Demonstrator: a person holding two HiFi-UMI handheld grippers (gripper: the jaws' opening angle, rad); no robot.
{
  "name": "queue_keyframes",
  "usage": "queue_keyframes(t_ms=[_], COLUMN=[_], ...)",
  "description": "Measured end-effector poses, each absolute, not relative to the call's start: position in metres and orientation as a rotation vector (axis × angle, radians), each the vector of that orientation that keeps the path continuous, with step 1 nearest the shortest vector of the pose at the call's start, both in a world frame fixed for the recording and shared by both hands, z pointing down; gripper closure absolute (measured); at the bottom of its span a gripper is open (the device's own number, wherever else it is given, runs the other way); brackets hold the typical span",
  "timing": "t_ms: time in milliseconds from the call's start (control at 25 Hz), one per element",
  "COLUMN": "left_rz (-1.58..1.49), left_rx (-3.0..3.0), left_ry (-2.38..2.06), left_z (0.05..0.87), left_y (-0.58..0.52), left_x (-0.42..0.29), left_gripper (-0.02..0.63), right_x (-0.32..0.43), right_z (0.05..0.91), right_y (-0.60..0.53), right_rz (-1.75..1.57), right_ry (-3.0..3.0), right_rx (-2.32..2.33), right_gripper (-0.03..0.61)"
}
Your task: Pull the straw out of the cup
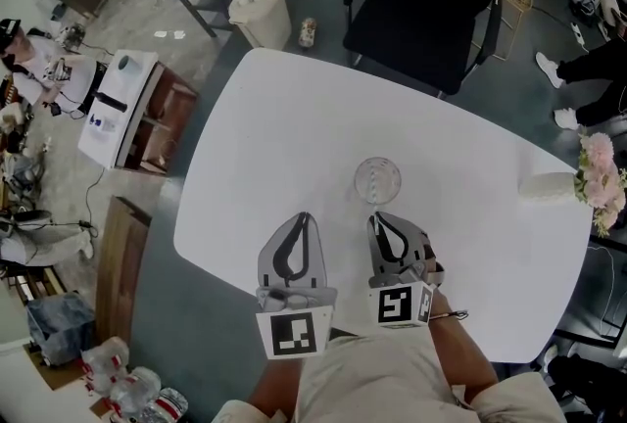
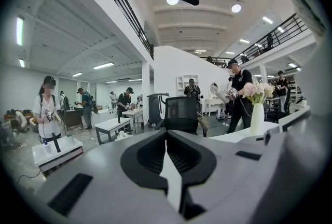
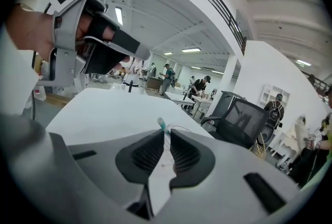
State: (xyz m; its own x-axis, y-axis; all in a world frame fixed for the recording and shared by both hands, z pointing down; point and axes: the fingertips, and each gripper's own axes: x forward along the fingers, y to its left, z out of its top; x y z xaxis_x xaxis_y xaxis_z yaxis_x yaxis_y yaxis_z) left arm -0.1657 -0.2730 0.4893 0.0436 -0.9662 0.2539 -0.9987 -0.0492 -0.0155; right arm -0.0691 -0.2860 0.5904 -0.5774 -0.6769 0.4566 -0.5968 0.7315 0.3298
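At the clear round plastic cup's (image 1: 361,188) near rim, the right gripper (image 3: 167,133) clamped the thin greenish straw (image 3: 161,124); the left gripper (image 2: 166,134) was closed, empty. A straight upward pull seemed next.

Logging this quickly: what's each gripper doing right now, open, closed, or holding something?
Left gripper: jaws closed, nothing between them.
Right gripper: jaws closed on the straw.

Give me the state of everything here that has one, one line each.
straw, standing in the cup, top pinched by the right gripper
cup, upright on the table, straw inside
right gripper, shut on the straw
left gripper, shut, empty
vase, upright, holding flowers
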Motion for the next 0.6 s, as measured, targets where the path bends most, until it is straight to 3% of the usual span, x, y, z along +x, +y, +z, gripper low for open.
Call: queue_keyframes(t_ms=[600], left_rz=[0.265], left_rx=[2.206], left_ry=[-2.070], left_z=[0.461], left_y=[-0.263], left_x=[-0.146], left_gripper=[0.607], right_x=[-0.050], right_z=[0.560], right_y=[-0.288], right_rz=[-0.223], right_ry=[-2.376], right_rx=[1.059], right_gripper=[0.557])
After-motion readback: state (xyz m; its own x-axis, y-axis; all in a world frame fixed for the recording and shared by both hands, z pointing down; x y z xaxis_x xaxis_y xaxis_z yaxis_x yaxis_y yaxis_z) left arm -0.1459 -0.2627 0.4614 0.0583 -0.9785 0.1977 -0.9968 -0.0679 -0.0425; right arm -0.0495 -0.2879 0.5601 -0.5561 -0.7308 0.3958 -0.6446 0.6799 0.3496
